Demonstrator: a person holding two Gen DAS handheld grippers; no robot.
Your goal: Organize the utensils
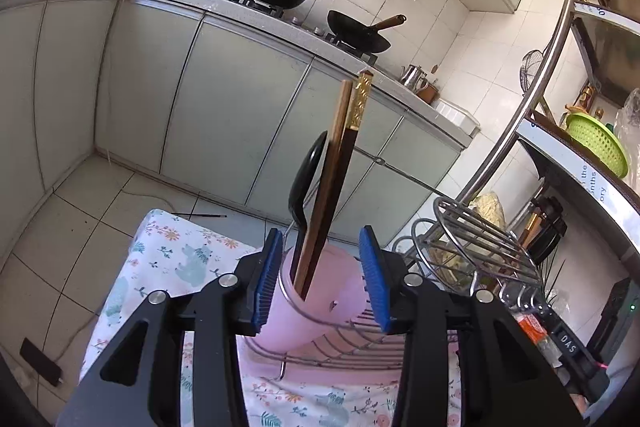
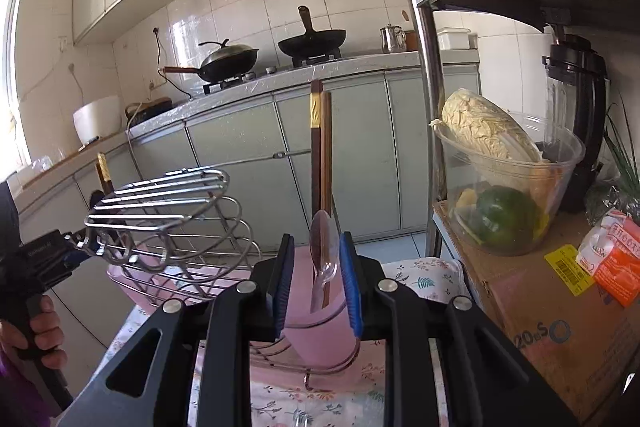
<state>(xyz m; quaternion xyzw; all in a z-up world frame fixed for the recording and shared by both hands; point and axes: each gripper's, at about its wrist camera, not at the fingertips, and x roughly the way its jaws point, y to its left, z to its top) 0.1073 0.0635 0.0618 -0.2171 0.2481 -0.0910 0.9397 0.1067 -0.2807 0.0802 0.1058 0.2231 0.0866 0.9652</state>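
In the left wrist view a pink utensil cup [image 1: 316, 303] hangs on a wire dish rack [image 1: 472, 259]. It holds two chopsticks [image 1: 340, 167], one gold-tipped, and a black spoon [image 1: 306, 183]. My left gripper [image 1: 322, 285] is open, its blue pads either side of the cup and apart from it. In the right wrist view a second pink cup [image 2: 316, 311] holds two chopsticks [image 2: 320, 155] and a clear plastic spoon [image 2: 324, 251]. My right gripper [image 2: 316, 283] is open around that cup's top; nothing is gripped.
The rack [image 2: 168, 219] stands on a pink tray [image 2: 276, 375] over a floral cloth [image 1: 168, 259]. A cardboard box [image 2: 540, 307], a clear bowl of vegetables [image 2: 504, 183] and a blender [image 2: 580, 131] stand to the right. A metal shelf post [image 2: 424, 67] rises behind.
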